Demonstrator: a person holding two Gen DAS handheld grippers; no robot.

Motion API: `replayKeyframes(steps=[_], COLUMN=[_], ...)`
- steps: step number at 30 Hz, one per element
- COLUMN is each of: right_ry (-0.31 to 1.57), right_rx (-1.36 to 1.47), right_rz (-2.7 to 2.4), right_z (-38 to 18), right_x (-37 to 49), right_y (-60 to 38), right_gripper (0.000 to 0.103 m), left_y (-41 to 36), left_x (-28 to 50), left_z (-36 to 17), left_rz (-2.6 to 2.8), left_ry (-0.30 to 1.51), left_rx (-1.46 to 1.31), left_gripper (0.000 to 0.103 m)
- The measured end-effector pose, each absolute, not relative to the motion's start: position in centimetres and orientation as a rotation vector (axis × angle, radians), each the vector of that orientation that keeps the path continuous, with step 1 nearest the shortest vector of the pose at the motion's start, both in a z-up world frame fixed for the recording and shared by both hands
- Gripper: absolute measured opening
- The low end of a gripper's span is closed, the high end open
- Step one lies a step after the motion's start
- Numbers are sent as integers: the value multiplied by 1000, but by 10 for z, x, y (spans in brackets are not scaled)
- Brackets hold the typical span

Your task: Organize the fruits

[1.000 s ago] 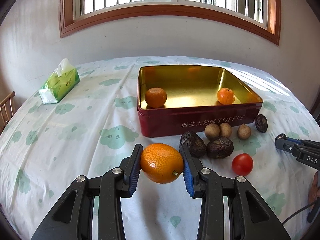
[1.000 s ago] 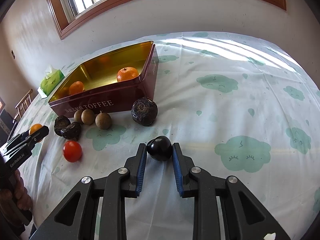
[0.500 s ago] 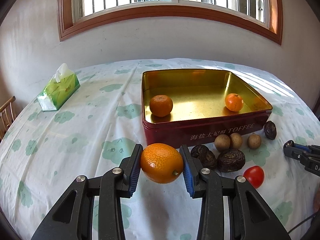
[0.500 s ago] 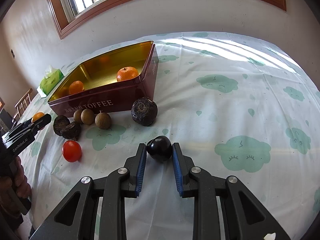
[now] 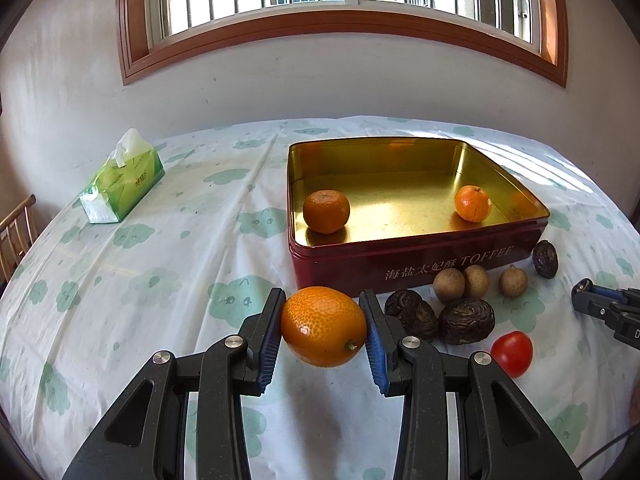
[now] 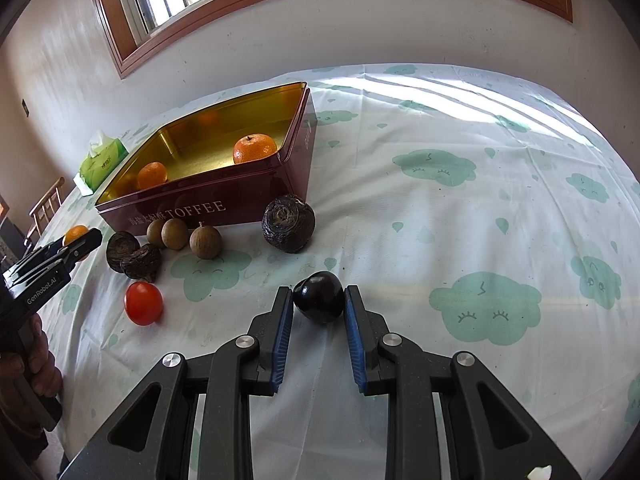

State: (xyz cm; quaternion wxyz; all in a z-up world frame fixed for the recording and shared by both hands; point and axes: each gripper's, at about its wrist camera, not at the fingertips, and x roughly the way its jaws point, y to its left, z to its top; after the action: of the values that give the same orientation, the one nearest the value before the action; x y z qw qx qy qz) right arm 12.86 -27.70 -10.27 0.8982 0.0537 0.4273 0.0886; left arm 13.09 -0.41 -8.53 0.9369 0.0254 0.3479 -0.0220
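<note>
Cloud-print cloth covers the tabletop (image 5: 120, 280); your left hand-held gripper (image 5: 323, 330) clamps an orange (image 5: 322, 332) near the tin (image 5: 416, 256), the right (image 6: 319, 300) pinching a dark fruit (image 6: 319, 297), both ready for boxing.

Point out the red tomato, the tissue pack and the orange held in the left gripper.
red tomato (image 5: 512, 353), left wrist view, front skin.
tissue pack (image 5: 128, 184), left wrist view, side face.
orange (image 5: 322, 331), left wrist view, front peel.

Both tongs point downward: left tongs (image 5: 323, 334) grip an orange fruit (image 5: 323, 326), right tongs (image 6: 319, 310) (nearly shut) clamp a dark fruit (image 6: 319, 297).
</note>
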Motion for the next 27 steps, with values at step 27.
replayKeyframes(steps=[27], right_ry=[885], right_rx=[111], right_rz=[184], right_z=[-103], right_x=[129], right_y=[-277], right_gripper=[24], left_y=[-7], left_x=[129], left_z=[-83], left_rz=[-34], left_ry=[705], left_rx=[74], left_gripper=[39])
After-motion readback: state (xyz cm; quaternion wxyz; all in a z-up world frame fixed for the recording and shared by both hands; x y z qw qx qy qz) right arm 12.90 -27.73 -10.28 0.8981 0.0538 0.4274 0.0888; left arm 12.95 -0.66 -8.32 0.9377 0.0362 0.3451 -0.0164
